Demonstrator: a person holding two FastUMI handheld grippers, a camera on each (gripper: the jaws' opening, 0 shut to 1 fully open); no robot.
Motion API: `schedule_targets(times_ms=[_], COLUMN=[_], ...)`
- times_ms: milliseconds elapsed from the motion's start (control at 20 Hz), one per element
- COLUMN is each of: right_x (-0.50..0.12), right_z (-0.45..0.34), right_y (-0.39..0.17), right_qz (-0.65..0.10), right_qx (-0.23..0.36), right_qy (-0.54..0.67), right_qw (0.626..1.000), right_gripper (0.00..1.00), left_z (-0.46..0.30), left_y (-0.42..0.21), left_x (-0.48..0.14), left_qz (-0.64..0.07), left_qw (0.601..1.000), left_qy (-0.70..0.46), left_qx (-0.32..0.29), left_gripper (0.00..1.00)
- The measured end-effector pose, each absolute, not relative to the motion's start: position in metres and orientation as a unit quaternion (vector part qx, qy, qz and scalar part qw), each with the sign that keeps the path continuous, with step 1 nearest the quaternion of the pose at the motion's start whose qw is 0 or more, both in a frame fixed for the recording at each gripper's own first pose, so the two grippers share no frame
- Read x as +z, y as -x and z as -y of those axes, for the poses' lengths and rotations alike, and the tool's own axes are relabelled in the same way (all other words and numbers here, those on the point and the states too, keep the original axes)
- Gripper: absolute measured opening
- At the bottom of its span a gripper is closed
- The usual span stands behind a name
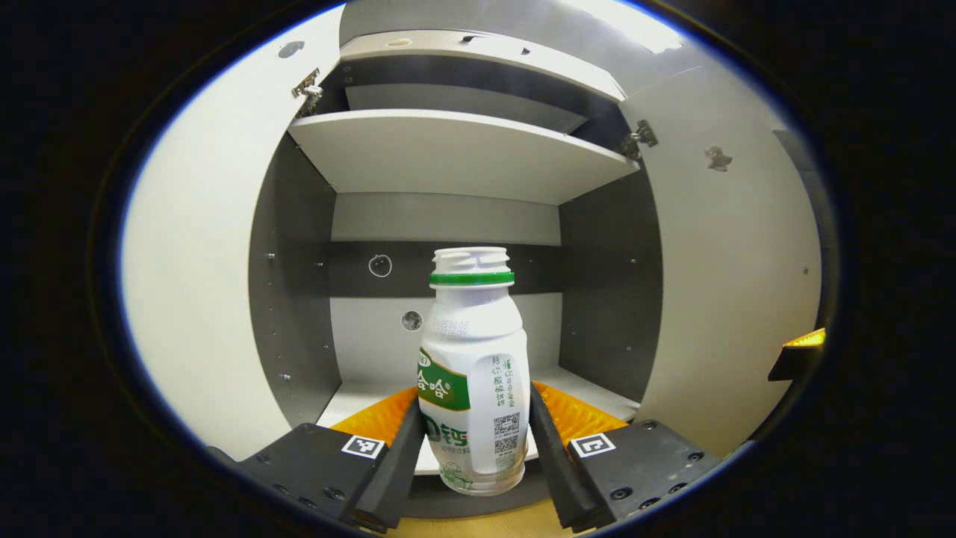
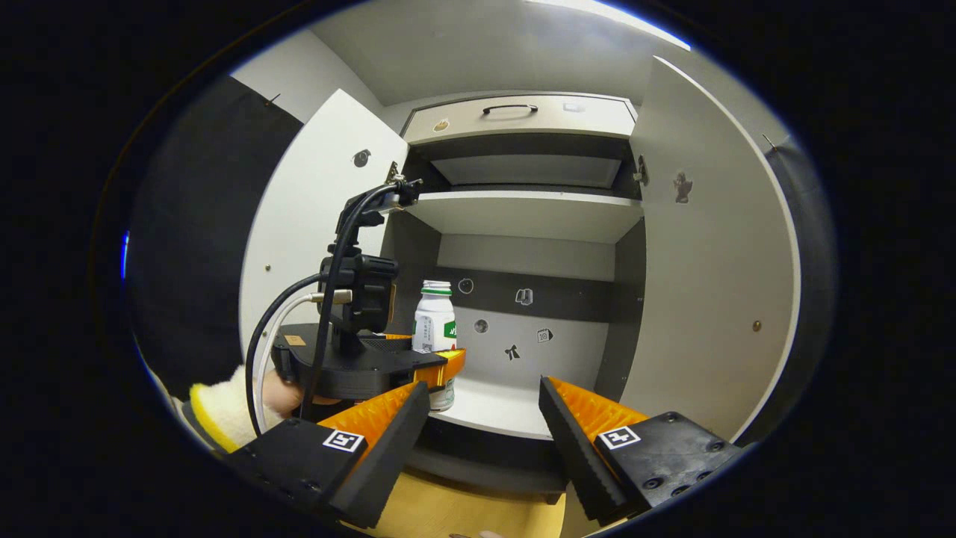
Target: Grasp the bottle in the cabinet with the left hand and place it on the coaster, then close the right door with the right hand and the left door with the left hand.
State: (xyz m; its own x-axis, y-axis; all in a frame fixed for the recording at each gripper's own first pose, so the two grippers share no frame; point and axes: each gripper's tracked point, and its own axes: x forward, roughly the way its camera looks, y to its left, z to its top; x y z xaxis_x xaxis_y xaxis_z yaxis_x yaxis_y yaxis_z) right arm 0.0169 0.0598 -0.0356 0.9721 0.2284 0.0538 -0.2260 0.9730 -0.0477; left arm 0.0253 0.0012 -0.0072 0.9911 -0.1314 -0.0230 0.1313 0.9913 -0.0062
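The first step was in hand: the left tongs (image 1: 472, 441) gripped the drink bottle (image 1: 473, 373) from both sides at the cabinet's lower shelf (image 2: 493, 407). The right tongs (image 2: 484, 418) hung wide, holding nothing. Next, the bottle likely needed drawing out toward the coaster.

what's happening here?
A person with a gripper in each hand is working at an open cabinet. The left gripper is closed on the white bottle at the front of the lower shelf. The right gripper waits open in front. Both doors are open.
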Motion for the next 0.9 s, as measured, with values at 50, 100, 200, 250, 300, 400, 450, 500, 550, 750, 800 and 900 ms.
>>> schedule_targets(times_ms=[50,100,200,250,300,400,450,500,550,750,800,900], right_x=[-0.035,-0.036,-0.037,-0.038,-0.038,-0.042,-0.044,-0.046,-0.046,-0.035,-0.034,-0.035], right_z=[-0.063,-0.068,-0.076,-0.078,-0.080,-0.084,-0.085,-0.085,-0.084,-0.068,-0.065,-0.054], right_y=[-0.007,0.004,0.029,0.039,0.050,0.072,0.082,0.091,0.097,0.111,0.111,0.115], right_qz=[0.029,0.026,0.020,0.017,0.016,0.008,0.002,-0.003,-0.007,0.004,0.006,0.007], right_qx=[0.113,0.111,0.107,0.103,0.097,0.087,0.082,0.077,0.071,0.053,0.053,0.053], right_qy=[0.020,0.020,0.020,0.018,0.014,-0.003,-0.009,-0.011,-0.008,0.014,0.019,0.032], right_qw=[0.993,0.993,0.994,0.994,0.995,0.996,0.997,0.997,0.997,0.998,0.998,0.998], right_gripper=[0.98,0.97,0.97,0.97,0.98,0.98,0.98,0.98,0.98,0.98,0.98,0.97], left_z=[-0.002,-0.003,0.000,0.003,0.005,0.008,0.010,0.011,0.012,0.020,0.019,0.020], left_y=[-0.016,-0.005,0.020,0.032,0.043,0.068,0.079,0.090,0.099,0.127,0.128,0.130], left_x=[-0.007,-0.007,-0.007,-0.006,-0.006,-0.004,-0.005,-0.005,-0.008,-0.011,-0.010,-0.016], left_qz=[-0.012,-0.013,-0.011,-0.012,-0.011,-0.008,-0.008,-0.008,-0.011,-0.015,-0.014,-0.016], left_qw=[0.998,0.998,0.997,0.997,0.996,0.995,0.995,0.994,0.994,0.993,0.994,0.994], left_qy=[0.001,0.000,0.002,0.005,0.005,-0.003,-0.007,-0.010,-0.011,0.004,0.008,0.013], left_qx=[-0.066,-0.068,-0.075,-0.082,-0.089,-0.099,-0.103,-0.106,-0.107,-0.115,-0.111,-0.105], left_gripper=[0.76,0.76,0.76,0.76,0.76,0.76,0.76,0.75,0.76,0.75,0.75,0.75])
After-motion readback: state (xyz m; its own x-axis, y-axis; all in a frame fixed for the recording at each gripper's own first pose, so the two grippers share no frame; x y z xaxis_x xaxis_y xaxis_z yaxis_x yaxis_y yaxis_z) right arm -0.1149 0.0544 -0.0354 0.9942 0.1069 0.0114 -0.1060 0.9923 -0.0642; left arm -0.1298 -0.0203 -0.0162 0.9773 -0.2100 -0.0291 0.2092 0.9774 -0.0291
